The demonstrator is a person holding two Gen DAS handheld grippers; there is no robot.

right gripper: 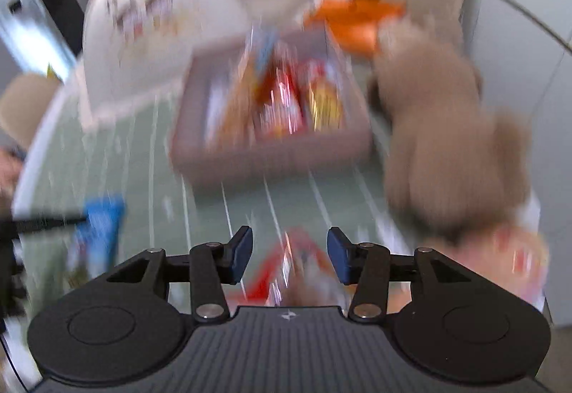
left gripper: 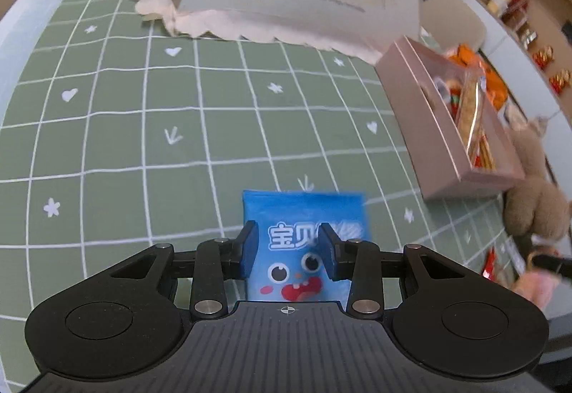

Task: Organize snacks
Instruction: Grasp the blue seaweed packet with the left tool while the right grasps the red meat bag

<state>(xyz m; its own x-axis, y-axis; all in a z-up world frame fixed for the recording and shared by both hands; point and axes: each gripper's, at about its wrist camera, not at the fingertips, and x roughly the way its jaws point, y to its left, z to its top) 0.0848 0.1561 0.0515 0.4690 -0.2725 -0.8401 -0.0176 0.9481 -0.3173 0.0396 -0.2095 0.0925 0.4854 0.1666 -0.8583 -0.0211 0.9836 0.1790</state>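
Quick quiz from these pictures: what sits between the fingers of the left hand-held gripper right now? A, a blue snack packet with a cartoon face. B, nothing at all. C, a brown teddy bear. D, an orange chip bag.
A: in the left wrist view, the blue snack packet with big eyes and a red mouth lies between the fingers of the left hand-held gripper, on the green checked tablecloth.

Everything looks blurry. The right gripper is wide open over a red snack pack. Ahead sits a pink box full of snacks, beside a brown teddy.
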